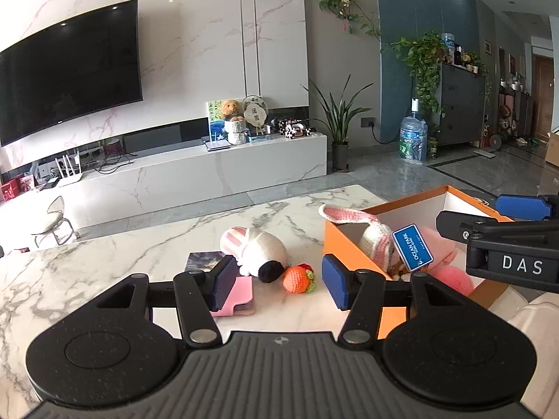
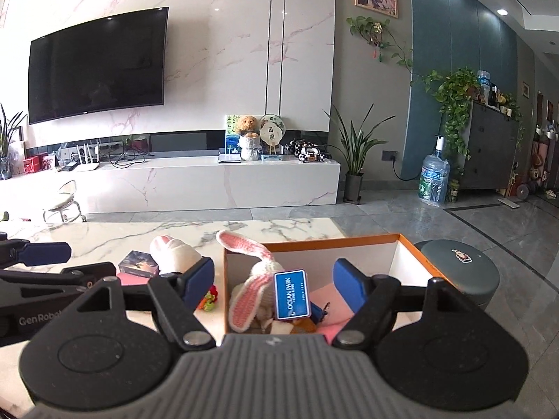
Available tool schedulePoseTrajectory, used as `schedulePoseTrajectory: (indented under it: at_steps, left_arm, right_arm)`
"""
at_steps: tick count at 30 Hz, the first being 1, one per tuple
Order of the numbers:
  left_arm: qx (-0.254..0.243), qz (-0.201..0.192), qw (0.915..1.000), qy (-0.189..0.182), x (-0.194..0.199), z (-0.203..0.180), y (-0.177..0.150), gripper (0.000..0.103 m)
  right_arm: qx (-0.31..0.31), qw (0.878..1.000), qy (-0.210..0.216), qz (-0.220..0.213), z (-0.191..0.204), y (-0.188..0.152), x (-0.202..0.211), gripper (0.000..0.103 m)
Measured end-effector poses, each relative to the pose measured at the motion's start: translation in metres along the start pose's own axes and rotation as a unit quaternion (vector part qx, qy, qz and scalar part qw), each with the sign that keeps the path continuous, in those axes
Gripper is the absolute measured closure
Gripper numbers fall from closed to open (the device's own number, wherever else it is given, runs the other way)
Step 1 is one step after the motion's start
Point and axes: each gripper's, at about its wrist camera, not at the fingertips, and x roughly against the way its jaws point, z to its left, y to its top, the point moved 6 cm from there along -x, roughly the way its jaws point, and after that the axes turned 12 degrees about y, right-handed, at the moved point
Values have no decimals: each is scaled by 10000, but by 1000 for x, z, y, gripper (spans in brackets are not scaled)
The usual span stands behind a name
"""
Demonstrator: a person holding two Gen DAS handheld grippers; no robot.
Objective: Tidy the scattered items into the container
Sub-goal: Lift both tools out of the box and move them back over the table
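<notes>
White marble with grey veins covers the table (image 1: 146, 244) I am working over, and behind it a marble TV wall carries a dark television (image 1: 70, 73) above a long low console (image 1: 216, 164).

My left gripper (image 1: 277, 279) hangs over the table with its blue pads spread and nothing between them. Past its fingers lie a crocheted white rabbit toy (image 1: 260, 249) with pink-striped ears, a small orange crocheted strawberry (image 1: 297, 278), a pink case (image 1: 237, 296) and a dark printed card (image 1: 204, 261), all close together on the tabletop, outside the container. The writing on the card is too small for me to read.

The orange box (image 2: 349, 239), white inside, sits at the table's right end. My right gripper (image 2: 276, 288) hovers above its near edge, fingers released and empty. Inside I see a second crocheted rabbit (image 2: 255, 279), one ear draped over the box wall, with pink soft items beside it. A blue tag (image 2: 292, 294) standing among them reads "OCEAN PARK", with a smaller line beneath that I cannot make out.

From the left wrist view the right gripper's body shows the letters "DAS"; from the right wrist view the left gripper's body reads "GenRob", cut off by the other parts. A grey round stool (image 2: 461, 272) stands past the box.
</notes>
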Motion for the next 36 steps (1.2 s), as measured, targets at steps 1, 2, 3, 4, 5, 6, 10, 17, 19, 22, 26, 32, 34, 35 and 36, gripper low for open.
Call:
schedulePoseTrajectory:
  at_steps: [1,2,3,4,5,6,10,17,19,22,26,32,34,35,36]
  left_arm:
    - [14,0,10000,35,0,3,-1,39]
    - [33,2,10000,70,-1,7,-2,39]
    - [56,4,9999,99,-1,11,-3,39]
    - [77,7,9999,129,-2,14,-4,39]
    - [94,14,9998,162,-3,18,-5,39]
    - [109,23,9997,196,-4,21,-7,39]
    - [153,88,9993,344,-9,33,-14,39]
    - [209,225,9986,430,-22,50,-30,39]
    - [238,278,9984,428,-28,53,-34,39]
    - [292,365,9980,426,-36,59,-40,39]
    - [332,494,9973,434,-47,65,-48,39]
    - [346,693,9961,422,-68,70,-60,39]
    - [331,755,9958,396,-75,70,-63,39]
    - [319,788,9956,385,-79,70,-65,39]
    - [304,819,9955,374,-83,68,-66,39]
  right_arm:
    - [7,10000,5,-14,5,0,-1,26]
    - [13,10000,10,-28,10,0,-1,26]
    - [20,10000,14,-42,15,0,-2,26]
    - [45,10000,22,-63,20,-1,-2,26]
    - [102,9999,36,-98,25,-1,-3,26]
    - [162,9997,57,-146,31,-2,-4,26]
    - [288,9991,180,-262,50,-5,-8,26]
    - [443,9986,258,-118,71,-11,-27,26]
    - [448,9986,270,-55,75,-14,-34,26]
    - [473,9985,280,42,79,-19,-43,26]
    - [517,9981,296,183,81,-26,-59,26]
    - [574,9971,342,356,84,-34,-83,26]
    - [584,9968,354,411,85,-37,-91,26]
    - [582,9967,360,438,85,-39,-95,26]
    - [565,9967,366,463,84,-40,-99,26]
